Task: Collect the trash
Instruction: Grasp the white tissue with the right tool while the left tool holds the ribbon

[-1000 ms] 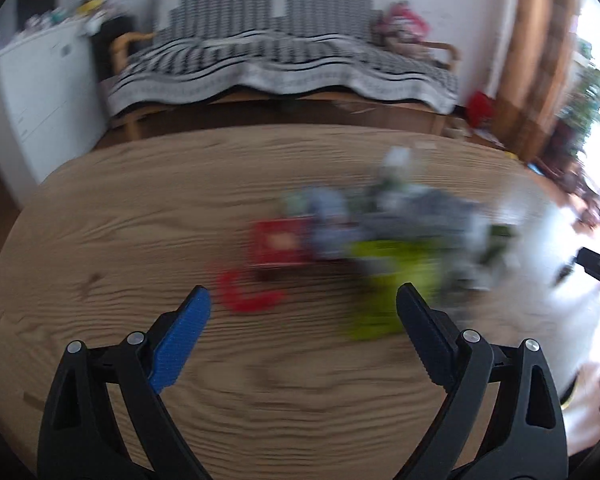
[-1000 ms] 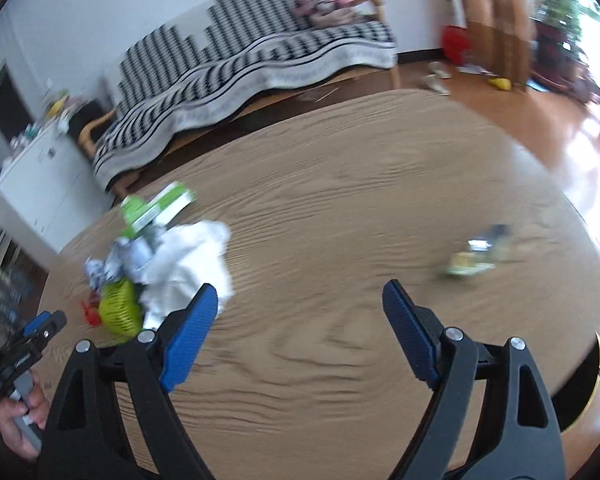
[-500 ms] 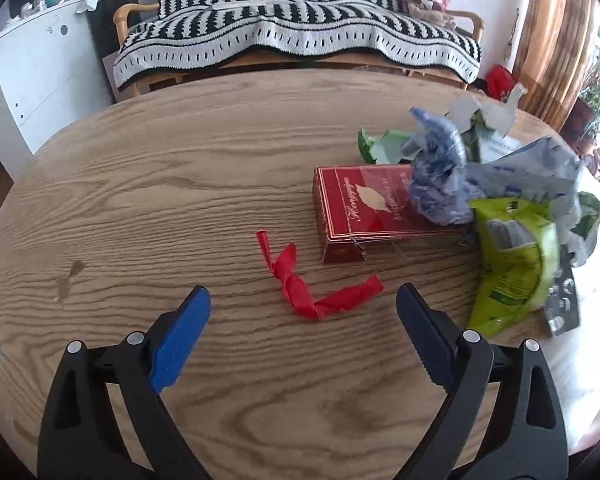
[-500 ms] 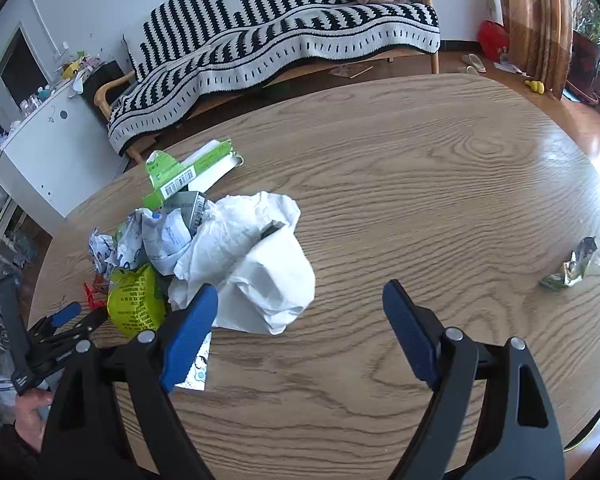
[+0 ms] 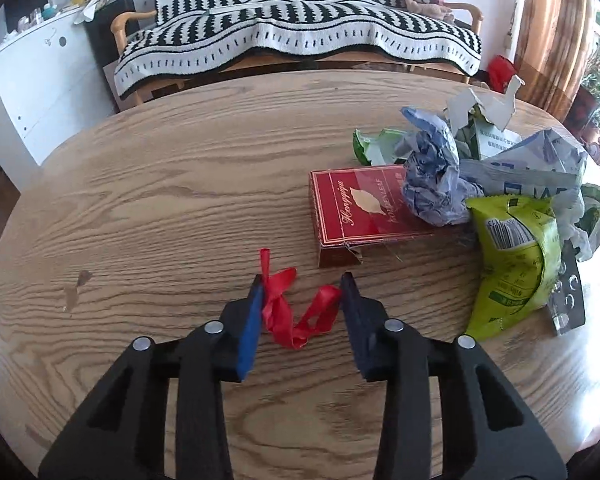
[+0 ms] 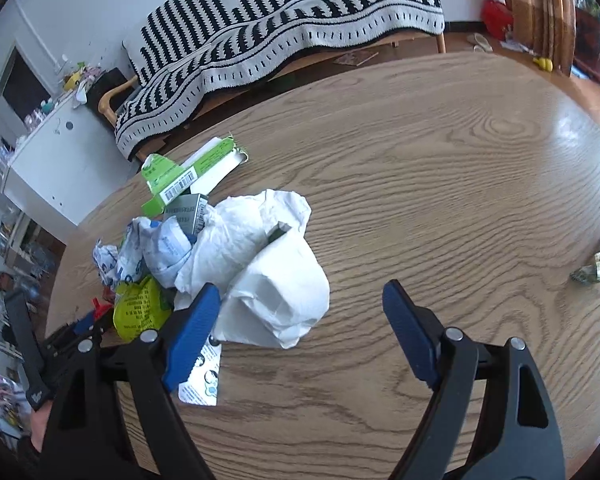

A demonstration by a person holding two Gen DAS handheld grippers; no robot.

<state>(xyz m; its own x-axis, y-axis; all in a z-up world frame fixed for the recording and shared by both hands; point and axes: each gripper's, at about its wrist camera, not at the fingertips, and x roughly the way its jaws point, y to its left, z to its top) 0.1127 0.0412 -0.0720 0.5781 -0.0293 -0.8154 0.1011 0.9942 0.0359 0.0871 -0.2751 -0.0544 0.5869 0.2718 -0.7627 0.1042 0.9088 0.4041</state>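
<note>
A red ribbon (image 5: 296, 308) lies on the wooden table (image 5: 160, 200) between the fingers of my left gripper (image 5: 302, 292), whose jaws touch it on both sides. Beside it lies a red cigarette box (image 5: 360, 212), a crumpled blue-grey paper (image 5: 436, 184) and a green snack bag (image 5: 512, 268). My right gripper (image 6: 300, 312) is open and empty, its left finger beside a crumpled white paper (image 6: 268, 264). A green carton (image 6: 188, 176) lies behind the pile. A small foil wrapper (image 6: 598, 264) lies alone at the right.
A blister pack (image 6: 204, 376) lies by my right gripper's left finger. A sofa with a striped blanket (image 5: 292, 36) and a white cabinet (image 5: 40, 80) stand beyond the table. The left gripper shows at the left of the right wrist view (image 6: 88, 328).
My left gripper has moved forward and closed its jaws around the red ribbon. My right gripper has moved closer to the white paper, still open.
</note>
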